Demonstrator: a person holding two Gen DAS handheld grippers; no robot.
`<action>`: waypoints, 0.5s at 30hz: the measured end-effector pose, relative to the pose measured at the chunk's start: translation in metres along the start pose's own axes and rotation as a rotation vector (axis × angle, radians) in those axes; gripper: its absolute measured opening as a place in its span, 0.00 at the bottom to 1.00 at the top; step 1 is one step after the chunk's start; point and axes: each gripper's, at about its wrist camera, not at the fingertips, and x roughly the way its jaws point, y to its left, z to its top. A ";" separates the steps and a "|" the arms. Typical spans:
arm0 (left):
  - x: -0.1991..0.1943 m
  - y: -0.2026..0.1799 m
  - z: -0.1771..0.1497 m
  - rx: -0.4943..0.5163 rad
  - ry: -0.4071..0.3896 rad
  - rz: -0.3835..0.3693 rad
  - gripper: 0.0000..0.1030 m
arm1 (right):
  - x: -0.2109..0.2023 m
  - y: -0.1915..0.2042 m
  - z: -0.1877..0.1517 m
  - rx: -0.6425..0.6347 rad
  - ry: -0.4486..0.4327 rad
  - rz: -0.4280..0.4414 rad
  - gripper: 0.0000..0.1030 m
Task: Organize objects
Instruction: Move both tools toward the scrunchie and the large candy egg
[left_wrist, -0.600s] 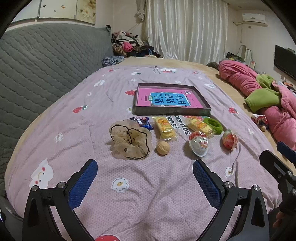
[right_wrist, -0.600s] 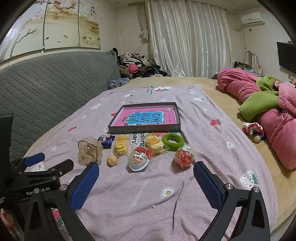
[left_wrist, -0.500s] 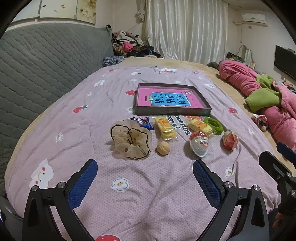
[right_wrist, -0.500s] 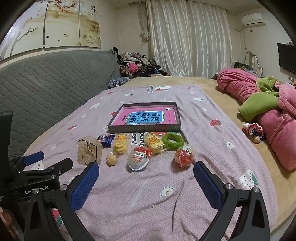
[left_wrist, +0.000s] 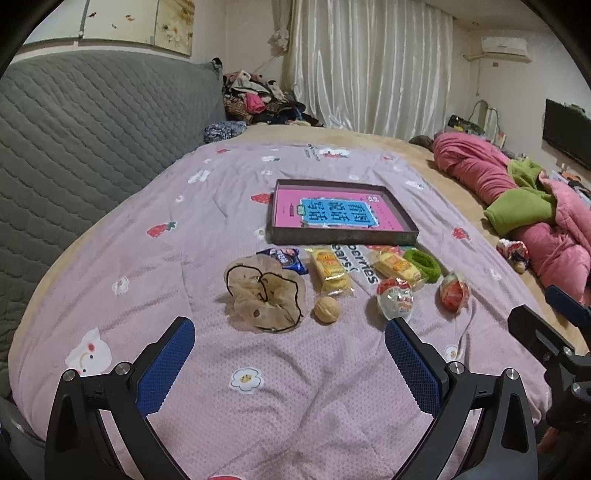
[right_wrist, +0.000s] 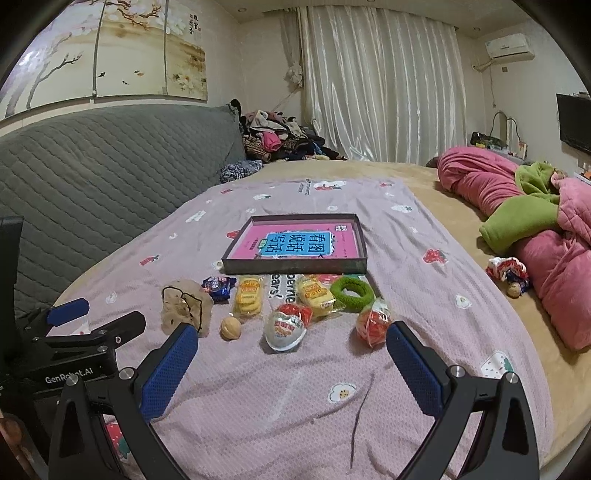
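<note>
Taking the shallow box tray (left_wrist: 343, 236) with the pink book in it as the landmark, the loose things lie in a row on the lilac bedspread (left_wrist: 221, 398) just in front of its near wall. Farthest left is a beige gauze scrunchie (left_wrist: 264, 293): soft, light, best pinched across its bunched middle. Touching its far edge, a small blue snack packet (left_wrist: 284, 258) looks slick and crinkly. Next comes a yellow biscuit pack (left_wrist: 328, 273), with a walnut (left_wrist: 326, 310) nearer the camera, hard, round and likely to roll. Right of these lie a foil-wrapped egg (left_wrist: 396, 301), a second yellow pack (left_wrist: 397, 266), a green hair ring (left_wrist: 423, 264) and a red-wrapped sweet (left_wrist: 453, 293). The left gripper (left_wrist: 290, 343) hovers short of the row, jaws wide and empty; the right gripper (right_wrist: 291, 349) likewise stands wide with nothing between its pads.
</note>
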 end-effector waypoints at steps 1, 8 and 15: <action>-0.001 0.001 0.002 -0.002 -0.005 -0.002 1.00 | 0.000 0.002 0.001 -0.003 -0.003 -0.003 1.00; 0.002 0.010 0.032 0.008 -0.040 0.024 1.00 | 0.015 0.005 0.024 0.011 0.006 -0.028 1.00; 0.034 0.018 0.046 0.018 -0.004 0.034 1.00 | 0.048 0.007 0.032 0.041 0.081 -0.027 1.00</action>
